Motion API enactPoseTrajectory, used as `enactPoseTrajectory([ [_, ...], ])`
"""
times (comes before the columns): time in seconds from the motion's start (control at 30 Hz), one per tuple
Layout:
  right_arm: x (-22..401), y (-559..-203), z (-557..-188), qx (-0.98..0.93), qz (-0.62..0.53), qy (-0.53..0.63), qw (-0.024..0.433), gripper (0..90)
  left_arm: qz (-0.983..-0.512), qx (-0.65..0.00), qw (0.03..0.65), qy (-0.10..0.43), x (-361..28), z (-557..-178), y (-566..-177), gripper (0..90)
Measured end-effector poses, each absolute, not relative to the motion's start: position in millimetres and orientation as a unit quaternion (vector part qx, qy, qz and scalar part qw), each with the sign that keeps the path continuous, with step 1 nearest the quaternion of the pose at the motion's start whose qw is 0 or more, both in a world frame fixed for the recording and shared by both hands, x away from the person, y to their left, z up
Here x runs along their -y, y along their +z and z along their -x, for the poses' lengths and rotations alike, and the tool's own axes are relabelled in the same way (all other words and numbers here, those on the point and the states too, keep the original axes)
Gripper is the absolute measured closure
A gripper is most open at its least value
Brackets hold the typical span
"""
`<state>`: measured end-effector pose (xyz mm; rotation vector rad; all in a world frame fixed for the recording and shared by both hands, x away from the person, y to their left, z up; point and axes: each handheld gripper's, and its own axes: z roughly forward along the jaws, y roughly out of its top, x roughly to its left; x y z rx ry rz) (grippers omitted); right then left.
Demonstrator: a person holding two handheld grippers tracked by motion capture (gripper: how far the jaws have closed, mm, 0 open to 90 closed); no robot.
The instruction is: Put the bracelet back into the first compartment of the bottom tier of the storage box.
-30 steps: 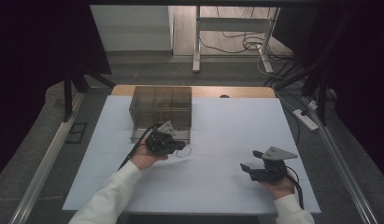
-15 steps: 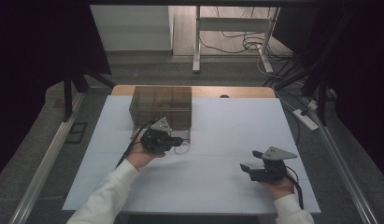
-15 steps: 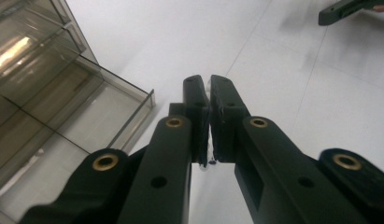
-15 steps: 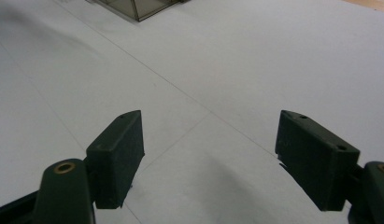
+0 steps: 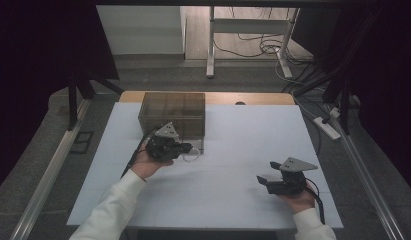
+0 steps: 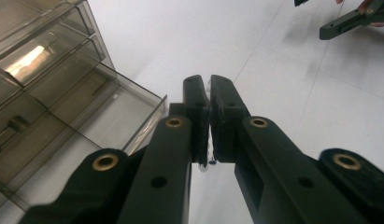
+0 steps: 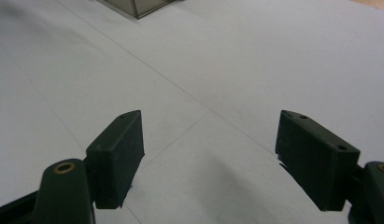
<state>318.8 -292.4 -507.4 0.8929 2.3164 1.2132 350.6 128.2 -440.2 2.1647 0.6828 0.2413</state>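
Note:
A smoked clear drawer box [image 5: 173,111] stands at the table's back left, with one drawer [image 6: 117,112] pulled out toward me. Just in front of it my left gripper [image 5: 186,148] is shut on a thin pale wire ring [image 5: 191,156] that hangs below its tips. In the left gripper view the jaws [image 6: 209,86] meet, and a glint of the ring [image 6: 203,167] shows in the slit between them. My right gripper [image 5: 263,182] rests low at the front right, open, with bare table between its pads [image 7: 213,135].
The white table top [image 5: 243,135] spreads between the two hands. A power strip [image 5: 327,127] and cables lie on the floor past the right edge. Metal frame legs [image 5: 73,100] stand to the left.
My left gripper has drifted slightly toward the drawer box, carrying the ring with it. The right gripper has stayed where it was.

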Motion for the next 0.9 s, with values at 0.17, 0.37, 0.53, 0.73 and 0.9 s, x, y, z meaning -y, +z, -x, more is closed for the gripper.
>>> enactPoseTrajectory([
  [0.17, 292, -508, -319, -0.823, -0.317, 0.431, 0.189, 23.5, -0.858, -0.277, 0.42, 0.101, -133, -351, -438, 85.7],
  [0.37, 292, -508, -319, -0.824, -0.317, 0.43, 0.19, 23.5, -0.853, -0.283, 0.425, 0.105, -139, -351, -436, 85.7],
  [0.53, 292, -508, -319, -0.824, -0.318, 0.43, 0.19, 23.5, -0.85, -0.287, 0.428, 0.108, -142, -351, -435, 85.7],
  [0.73, 292, -509, -319, -0.824, -0.318, 0.43, 0.19, 23.4, -0.846, -0.293, 0.432, 0.112, -148, -352, -433, 85.7],
  [0.9, 292, -509, -319, -0.824, -0.317, 0.429, 0.19, 23.4, -0.842, -0.298, 0.434, 0.118, -155, -352, -432, 85.7],
])
